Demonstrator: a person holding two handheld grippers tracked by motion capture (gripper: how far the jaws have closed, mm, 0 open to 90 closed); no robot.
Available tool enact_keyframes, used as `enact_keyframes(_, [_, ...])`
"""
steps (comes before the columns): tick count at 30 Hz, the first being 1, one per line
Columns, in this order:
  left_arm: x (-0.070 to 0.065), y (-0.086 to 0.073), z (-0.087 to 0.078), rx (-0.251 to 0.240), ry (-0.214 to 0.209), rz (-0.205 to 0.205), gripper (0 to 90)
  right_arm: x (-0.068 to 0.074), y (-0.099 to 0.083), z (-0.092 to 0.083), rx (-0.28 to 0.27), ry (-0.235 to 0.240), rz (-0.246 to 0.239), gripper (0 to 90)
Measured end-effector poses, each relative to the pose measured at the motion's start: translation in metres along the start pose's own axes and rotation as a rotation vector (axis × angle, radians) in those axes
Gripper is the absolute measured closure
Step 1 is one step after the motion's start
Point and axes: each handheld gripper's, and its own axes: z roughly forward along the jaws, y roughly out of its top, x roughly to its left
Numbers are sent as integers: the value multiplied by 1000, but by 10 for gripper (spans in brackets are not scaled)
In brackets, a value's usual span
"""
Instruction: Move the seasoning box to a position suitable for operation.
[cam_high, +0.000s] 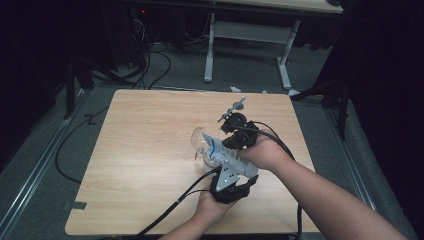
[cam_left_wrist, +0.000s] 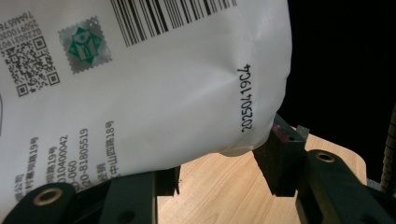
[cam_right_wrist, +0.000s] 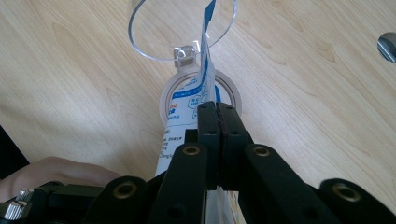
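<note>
In the high view, both hands meet near the middle of the wooden desk (cam_high: 150, 150), and most of what they handle is covered: the left gripper (cam_high: 227, 172) comes up from the bottom edge with its grey plate on top, the right gripper (cam_high: 240, 136) reaches in from the right, and between them only part of a white pouch (cam_high: 216, 150) with blue print and a clear plastic container (cam_high: 201, 140) peeks out. How either pair of jaws stands cannot be read from up here, and the room beyond the desk is too dark to make out apart from the legs of a second table (cam_high: 250, 40). In the left gripper view the pouch (cam_left_wrist: 154, 93) looms so close that its edges are cut off; a barcode, QR code and a printed date code show, and the two black jaws sit against its lower bulge on either side, grasping it, though the left pad is partly hidden behind the film. In the right gripper view the jaws are clenched together on a thin edge of the pouch (cam_right_wrist: 187, 112), which runs ahead over a round lid (cam_right_wrist: 231, 93) and the clear rim of the container (cam_right_wrist: 149, 46) lying on the desk; the pouch's lower end disappears under the jaws, and a fingertip (cam_right_wrist: 51, 170) intrudes at lower left.
</note>
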Motion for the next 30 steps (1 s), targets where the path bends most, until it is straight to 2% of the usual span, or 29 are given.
enact_keyframes(12, [0, -1, 0, 5, 2, 5, 553, 0, -1, 0, -3, 0, -3, 897])
enact_keyframes(30, [-1, -13, -2, 40, 3, 42, 554, -1, -8, 1, 11, 24, 12, 897])
